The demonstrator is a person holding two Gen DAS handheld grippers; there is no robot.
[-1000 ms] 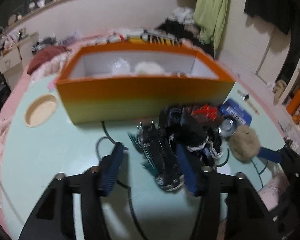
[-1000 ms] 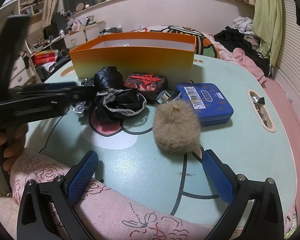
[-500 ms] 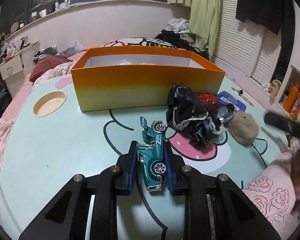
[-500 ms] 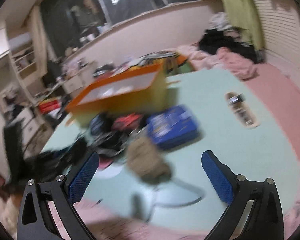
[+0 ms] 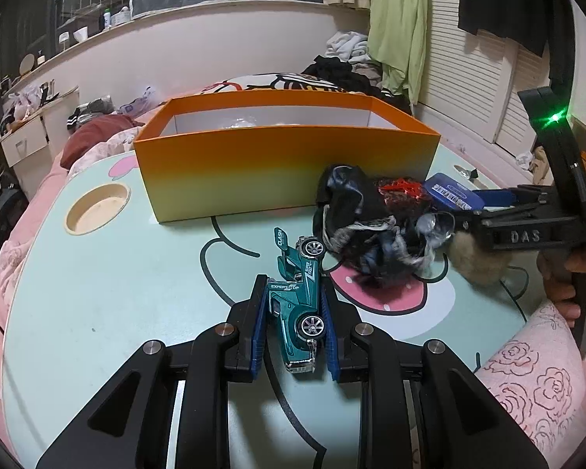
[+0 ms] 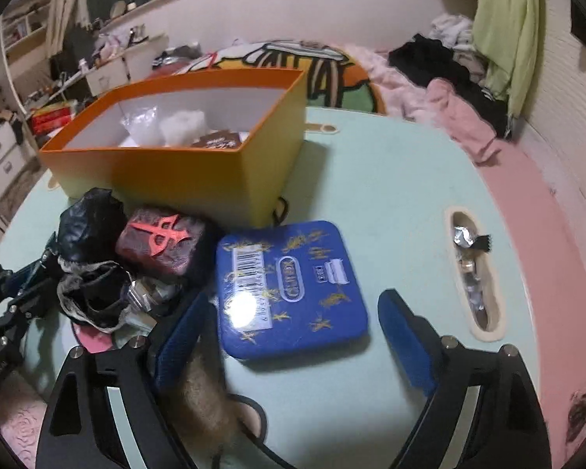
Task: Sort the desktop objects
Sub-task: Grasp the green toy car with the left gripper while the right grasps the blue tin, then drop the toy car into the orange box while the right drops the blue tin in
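Observation:
My left gripper [image 5: 295,320] is shut on a teal toy car [image 5: 297,305], held on its side just above the mint table [image 5: 97,305]. Behind it stands the orange box [image 5: 285,156]. In the right wrist view, the near half of a blue tin [image 6: 289,285] lies between the fingers of my right gripper [image 6: 293,299]. Its jaws are closing and the pads stand clear of the tin's sides. A tan fur ball [image 6: 203,398] lies under the left finger. The orange box [image 6: 175,179] holds white fluff, clear plastic and a brown pack.
A black cloth bundle [image 5: 355,215], a red-and-black pouch [image 6: 160,242] and a shiny metal piece [image 6: 144,293] crowd the space left of the tin. A round cup recess [image 5: 97,209] lies at the left, and a slot [image 6: 472,273] with foil scraps at the right. A pink cushion [image 5: 527,383] pads the near edge.
The left gripper closed on the toy car and has held it still since. The right gripper swung from the fur ball to the blue tin, and its jaws narrowed.

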